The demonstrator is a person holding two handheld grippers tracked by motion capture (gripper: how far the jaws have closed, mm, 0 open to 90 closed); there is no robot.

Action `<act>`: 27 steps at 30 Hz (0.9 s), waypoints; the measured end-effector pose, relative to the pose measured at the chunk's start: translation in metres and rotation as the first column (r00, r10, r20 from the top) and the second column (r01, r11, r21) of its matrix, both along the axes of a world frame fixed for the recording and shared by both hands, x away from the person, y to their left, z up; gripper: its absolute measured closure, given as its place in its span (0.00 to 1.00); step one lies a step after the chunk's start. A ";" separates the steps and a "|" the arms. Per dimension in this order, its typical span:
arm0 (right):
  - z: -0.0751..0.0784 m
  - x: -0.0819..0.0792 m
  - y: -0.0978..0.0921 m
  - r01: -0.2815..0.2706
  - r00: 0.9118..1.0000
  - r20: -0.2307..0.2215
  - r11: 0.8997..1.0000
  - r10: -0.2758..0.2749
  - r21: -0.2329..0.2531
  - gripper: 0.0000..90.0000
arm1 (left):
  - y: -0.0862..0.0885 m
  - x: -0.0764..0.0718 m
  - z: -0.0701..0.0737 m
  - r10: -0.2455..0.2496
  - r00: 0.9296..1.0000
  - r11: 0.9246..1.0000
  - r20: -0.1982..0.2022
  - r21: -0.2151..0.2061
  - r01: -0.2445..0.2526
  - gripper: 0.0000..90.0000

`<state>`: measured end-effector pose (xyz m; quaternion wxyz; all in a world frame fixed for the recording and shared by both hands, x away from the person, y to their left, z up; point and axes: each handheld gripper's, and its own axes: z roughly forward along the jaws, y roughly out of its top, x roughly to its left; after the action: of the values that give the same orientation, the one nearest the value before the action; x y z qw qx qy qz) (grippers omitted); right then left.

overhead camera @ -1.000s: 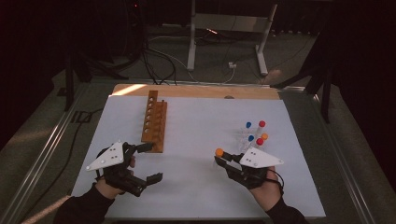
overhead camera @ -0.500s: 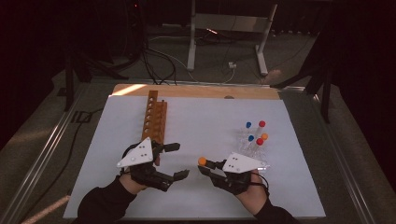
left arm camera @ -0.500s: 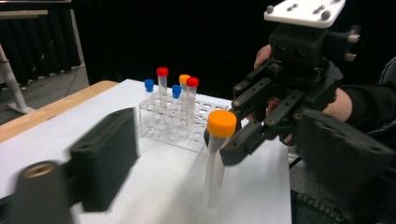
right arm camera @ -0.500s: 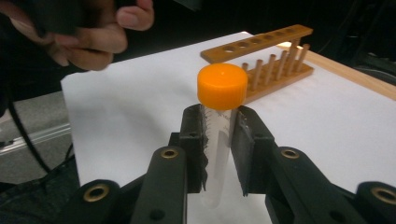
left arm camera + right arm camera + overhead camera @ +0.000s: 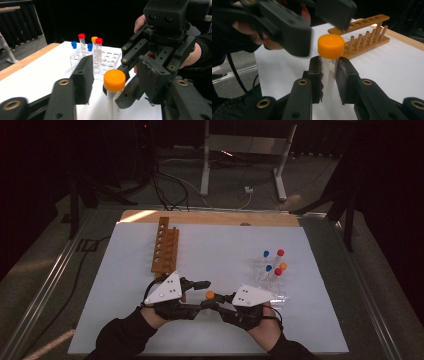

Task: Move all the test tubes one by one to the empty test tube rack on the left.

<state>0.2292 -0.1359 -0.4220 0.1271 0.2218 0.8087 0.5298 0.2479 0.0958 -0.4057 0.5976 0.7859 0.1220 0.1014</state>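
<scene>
We have brought our two hands together near the front of the table. A second ago the right gripper point(image 5: 223, 298) was well to the right, just in front of the clear rack point(image 5: 272, 280), and the left gripper point(image 5: 199, 294) was beside the near end of the wooden rack point(image 5: 165, 251). Now they meet in the middle, almost tip to tip.

The orange-capped tube point(image 5: 330, 65) came with the right gripper. It stands upright between the right jaws, which are closed narrow on its clear body just under the cap. In the left gripper view the same tube point(image 5: 114, 90) is now between the left jaws, which stand wide on either side of it and do not touch it.

We judge this as a handover: the tube has left the clear rack, where the red, blue and orange capped tubes point(image 5: 90, 47) remain behind the right gripper, and it goes probably to the wooden rack, which is behind the left gripper. The next step would be to close the left jaws on the tube before the right jaws open. If the right one releases early, the tube can fall.
</scene>
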 end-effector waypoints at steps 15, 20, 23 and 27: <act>0.001 0.001 0.002 0.001 1.000 -0.007 1.000 -0.001 0.004 0.84 | -0.003 0.002 0.000 0.000 0.999 1.000 0.033 0.031 -0.001 0.80; 0.002 0.001 0.002 0.005 1.000 -0.004 1.000 -0.005 0.007 0.83 | -0.001 0.005 0.003 -0.010 1.000 1.000 0.024 0.025 0.009 0.80; 0.003 0.002 0.002 0.005 1.000 0.016 1.000 -0.005 -0.005 0.75 | 0.001 0.007 0.006 -0.004 1.000 1.000 0.027 0.025 0.003 0.80; 0.001 0.002 0.001 0.012 1.000 0.027 1.000 -0.012 -0.005 0.60 | 0.008 0.012 0.014 0.018 0.999 1.000 0.027 0.011 -0.018 0.80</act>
<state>0.2315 -0.1352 -0.4206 0.1416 0.2192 0.8070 0.5297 0.2602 0.1034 -0.3917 0.5940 0.7865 0.1206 0.1180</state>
